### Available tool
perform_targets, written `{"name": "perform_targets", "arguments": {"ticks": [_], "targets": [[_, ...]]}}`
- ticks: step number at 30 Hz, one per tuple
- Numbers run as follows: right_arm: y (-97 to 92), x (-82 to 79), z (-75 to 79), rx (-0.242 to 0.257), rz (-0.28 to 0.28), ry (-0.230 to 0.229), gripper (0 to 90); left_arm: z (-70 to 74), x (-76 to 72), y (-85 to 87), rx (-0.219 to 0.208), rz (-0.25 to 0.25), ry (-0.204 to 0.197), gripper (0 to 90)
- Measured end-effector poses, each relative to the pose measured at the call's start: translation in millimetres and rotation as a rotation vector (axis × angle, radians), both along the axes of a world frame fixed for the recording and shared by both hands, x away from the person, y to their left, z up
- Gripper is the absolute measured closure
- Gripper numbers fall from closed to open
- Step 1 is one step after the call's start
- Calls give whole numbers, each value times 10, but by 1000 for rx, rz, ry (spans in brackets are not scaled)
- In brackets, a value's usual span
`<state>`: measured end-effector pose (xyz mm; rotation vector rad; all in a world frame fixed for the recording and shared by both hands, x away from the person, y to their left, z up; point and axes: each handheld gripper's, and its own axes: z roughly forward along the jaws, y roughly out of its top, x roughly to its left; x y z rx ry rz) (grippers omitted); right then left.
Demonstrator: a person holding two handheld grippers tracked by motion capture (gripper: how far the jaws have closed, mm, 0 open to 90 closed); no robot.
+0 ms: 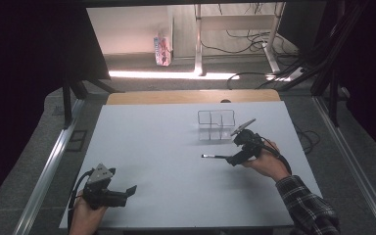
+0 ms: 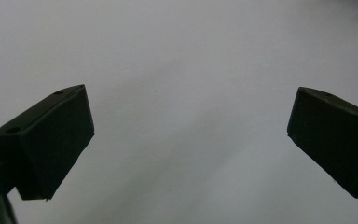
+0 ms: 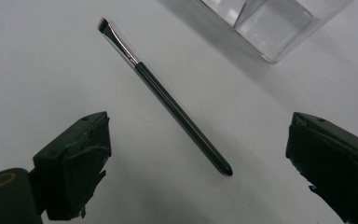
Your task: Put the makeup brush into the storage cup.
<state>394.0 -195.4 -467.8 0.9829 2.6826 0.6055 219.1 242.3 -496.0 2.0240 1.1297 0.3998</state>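
Left gripper point(image 1: 129, 191): lying low at the near left, jaws standing wide apart, nothing between them.
Right gripper point(image 1: 231, 159): pointing left, jaws gaping wide.
Right forearm point(image 1: 306, 205): reaching in, plaid-sleeved.

The table point(image 1: 152, 161) has a pale grey-white top, with a tan wooden strip along its far edge. The brush point(image 3: 168, 100) is slim and black — a silver ferrule near the tip, dark bristles at the end. The organizer point(image 1: 216, 125) is clear, colourless plastic. The right gripper point(image 1: 232, 159) and the left gripper point(image 1: 129, 192) are both black; the left one carries a grey three-cornered plate. The sleeve point(image 1: 308, 208) on the right arm is plaid — dark checks crossed with lighter lines.
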Motion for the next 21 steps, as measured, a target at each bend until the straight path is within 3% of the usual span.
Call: {"name": "perform_targets", "arguments": {"ticks": [21], "targets": [[405, 174, 10, -33, 93, 40, 197, -2, -2, 2, 0, -4, 2, 8]]}}
